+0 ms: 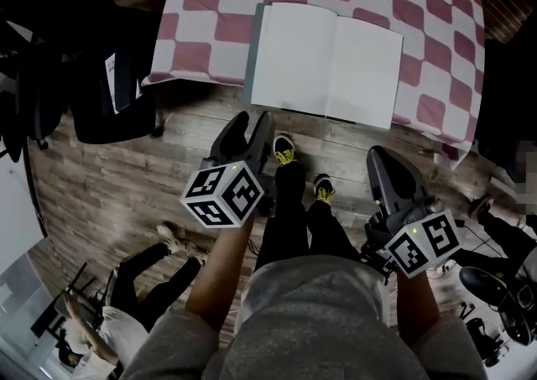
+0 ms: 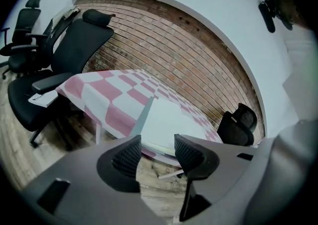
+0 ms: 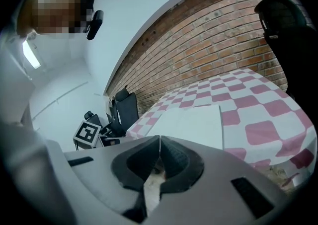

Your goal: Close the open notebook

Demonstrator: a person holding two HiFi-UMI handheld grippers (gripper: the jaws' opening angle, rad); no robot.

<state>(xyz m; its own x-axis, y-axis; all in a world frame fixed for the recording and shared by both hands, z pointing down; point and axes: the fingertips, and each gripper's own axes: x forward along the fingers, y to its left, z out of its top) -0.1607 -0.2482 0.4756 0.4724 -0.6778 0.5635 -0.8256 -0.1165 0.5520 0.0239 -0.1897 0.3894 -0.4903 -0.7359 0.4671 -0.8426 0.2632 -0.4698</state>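
An open notebook (image 1: 325,64) with blank white pages lies flat near the front edge of a table with a pink-and-white checked cloth (image 1: 403,1). It also shows in the left gripper view as the notebook (image 2: 164,122) and in the right gripper view as the notebook (image 3: 191,124). My left gripper (image 1: 250,131) hovers just short of the table edge, below the notebook's left page, open with nothing between its fingers (image 2: 128,155). My right gripper (image 1: 384,162) hangs lower right of the notebook, shut on nothing, its pads meeting in the right gripper view (image 3: 159,155).
Black office chairs (image 2: 64,65) stand left of the table, another chair (image 2: 238,124) beyond its far end. A brick wall (image 2: 189,55) runs behind. The floor (image 1: 109,185) is wood planks; the person's legs and shoes (image 1: 285,150) are below the table edge.
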